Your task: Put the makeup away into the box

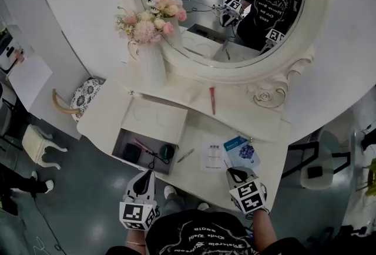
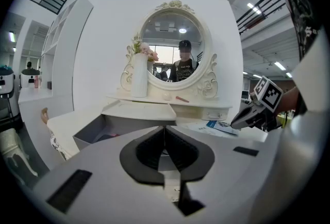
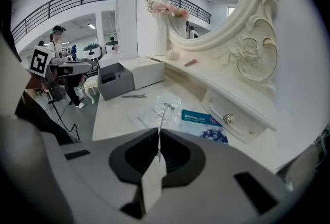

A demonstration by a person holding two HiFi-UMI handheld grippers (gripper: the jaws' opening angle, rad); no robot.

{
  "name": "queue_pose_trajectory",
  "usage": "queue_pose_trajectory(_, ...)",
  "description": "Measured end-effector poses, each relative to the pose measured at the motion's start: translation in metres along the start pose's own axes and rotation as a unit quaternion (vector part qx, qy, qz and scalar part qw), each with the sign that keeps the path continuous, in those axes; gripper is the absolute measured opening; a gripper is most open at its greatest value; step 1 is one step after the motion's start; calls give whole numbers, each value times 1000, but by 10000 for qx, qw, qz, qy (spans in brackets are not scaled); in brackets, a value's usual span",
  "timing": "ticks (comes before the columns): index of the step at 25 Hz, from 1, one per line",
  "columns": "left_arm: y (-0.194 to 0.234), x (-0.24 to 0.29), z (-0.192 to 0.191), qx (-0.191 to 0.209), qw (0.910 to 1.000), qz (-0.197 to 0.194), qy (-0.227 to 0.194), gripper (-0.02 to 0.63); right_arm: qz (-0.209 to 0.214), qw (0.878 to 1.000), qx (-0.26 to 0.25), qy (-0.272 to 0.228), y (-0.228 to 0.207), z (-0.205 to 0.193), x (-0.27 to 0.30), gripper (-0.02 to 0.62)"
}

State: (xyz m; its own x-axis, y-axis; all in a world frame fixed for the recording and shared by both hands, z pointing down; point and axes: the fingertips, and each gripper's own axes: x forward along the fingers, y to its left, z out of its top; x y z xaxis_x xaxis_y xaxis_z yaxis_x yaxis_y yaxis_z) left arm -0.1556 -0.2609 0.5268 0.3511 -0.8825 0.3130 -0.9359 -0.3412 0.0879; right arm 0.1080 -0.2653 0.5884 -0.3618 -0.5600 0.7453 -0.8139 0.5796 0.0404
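The right gripper (image 3: 158, 136) was pinched on the near end of a thin stick (image 3: 162, 118), well to the right of the box (image 1: 125, 137). With so slim a hold the stick could have swivelled or slipped free on the way over, or its free tip could have snagged the box's rim. The left gripper (image 2: 165, 132), jaws together and empty, hung just in front of the box and could have crowded the drop. A pencil (image 1: 185, 155) lay just right of the box, a clear packet (image 1: 211, 154) and blue sachet (image 1: 241, 150) further right, and a red stick (image 1: 212, 100) on the shelf (image 1: 176, 95) behind.
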Motion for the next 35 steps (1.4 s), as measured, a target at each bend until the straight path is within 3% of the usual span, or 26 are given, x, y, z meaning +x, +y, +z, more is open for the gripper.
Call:
queue_pose_trajectory(18,41,-8,6,8,9998,188,-24,18,577,9957,-617,-372,57,76,31,23)
queue_pose_trajectory(35,102,-18,10,-41,9998,135,-130,18,683,9931,-852,-421,108,126,70,23)
